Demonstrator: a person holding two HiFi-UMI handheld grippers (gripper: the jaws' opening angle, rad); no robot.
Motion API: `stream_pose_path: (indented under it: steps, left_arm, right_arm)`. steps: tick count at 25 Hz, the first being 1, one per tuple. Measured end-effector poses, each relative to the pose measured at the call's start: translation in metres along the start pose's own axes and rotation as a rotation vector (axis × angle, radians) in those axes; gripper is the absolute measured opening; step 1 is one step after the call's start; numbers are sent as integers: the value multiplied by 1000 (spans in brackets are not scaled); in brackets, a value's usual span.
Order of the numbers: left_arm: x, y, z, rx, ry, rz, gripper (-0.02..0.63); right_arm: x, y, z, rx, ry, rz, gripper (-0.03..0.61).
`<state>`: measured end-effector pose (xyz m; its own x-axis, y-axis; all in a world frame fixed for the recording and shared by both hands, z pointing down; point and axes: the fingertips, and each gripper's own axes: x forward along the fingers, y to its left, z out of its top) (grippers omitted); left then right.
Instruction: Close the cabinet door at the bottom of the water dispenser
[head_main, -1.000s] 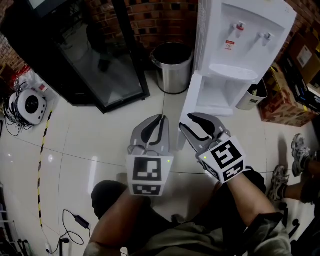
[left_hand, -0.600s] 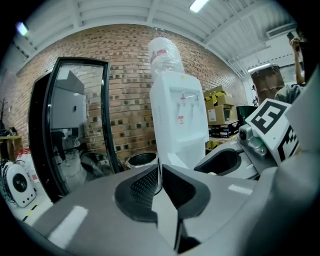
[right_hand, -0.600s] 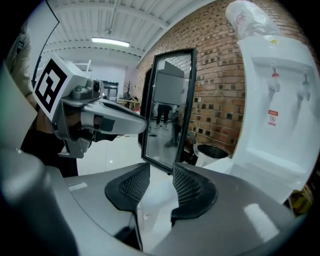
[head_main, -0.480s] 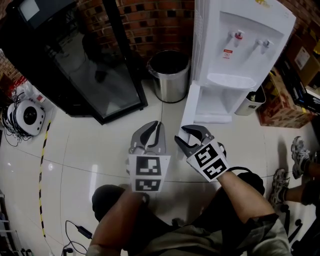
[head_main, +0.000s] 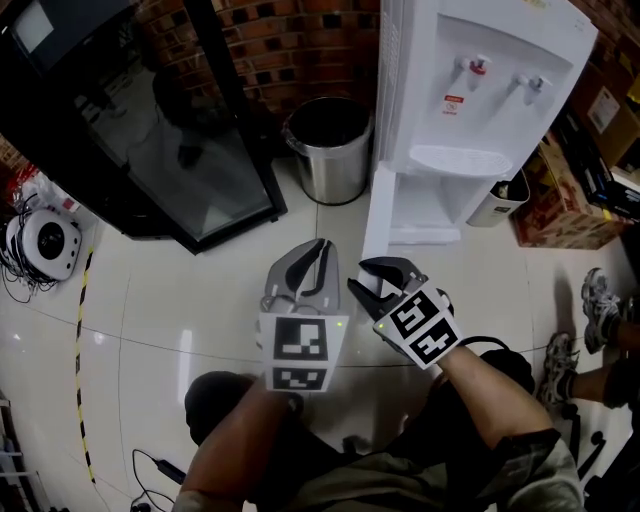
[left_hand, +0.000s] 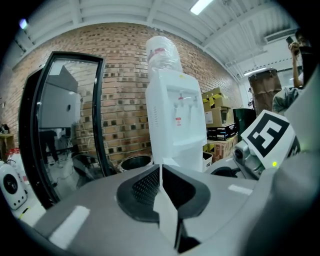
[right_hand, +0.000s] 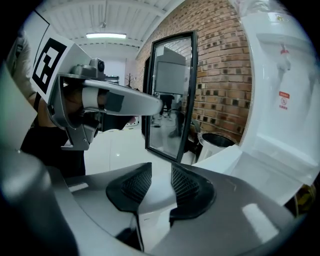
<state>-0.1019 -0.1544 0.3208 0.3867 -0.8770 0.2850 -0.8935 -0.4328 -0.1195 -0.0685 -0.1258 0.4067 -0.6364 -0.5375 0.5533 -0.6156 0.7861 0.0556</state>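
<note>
The white water dispenser (head_main: 470, 90) stands against the brick wall. Its bottom cabinet door (head_main: 377, 215) is swung out to the left, edge-on towards me. My right gripper (head_main: 382, 275) hovers low just in front of the door's free edge, apart from it. Its jaws are open and have just been closing a little, with only floor between them. In the right gripper view the door (right_hand: 225, 155) runs along the right of my right gripper (right_hand: 161, 177). My left gripper (head_main: 318, 252) is shut and empty, left of the door. My left gripper (left_hand: 160, 172) points at the dispenser (left_hand: 175, 125).
A steel bin (head_main: 330, 145) stands left of the dispenser, and a black glass-door cabinet (head_main: 170, 130) further left. A small white bin (head_main: 505, 190) and cardboard boxes (head_main: 560, 210) are on the right. Someone's shoes (head_main: 598, 300) rest on the floor at the right edge.
The right gripper has sunk towards the floor and tipped further down, ending close to the door's free edge. The left gripper has shifted a little forward and down.
</note>
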Motion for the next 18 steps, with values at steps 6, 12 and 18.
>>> stream_pose_path:
  steps: [6,12,18]
  left_arm:
    - [11,-21,1,-3,2,-41,17]
    - [18,-42,9,-19,-16,-70,17]
    - [29,-68,15,-35,-31,-111,17]
  right_arm:
    - [-16,-11,-12,25,47,-29,98]
    - [-36,-28,-28,33,93,-99,84]
    - [-62,-54,-47,64,110,-195,77]
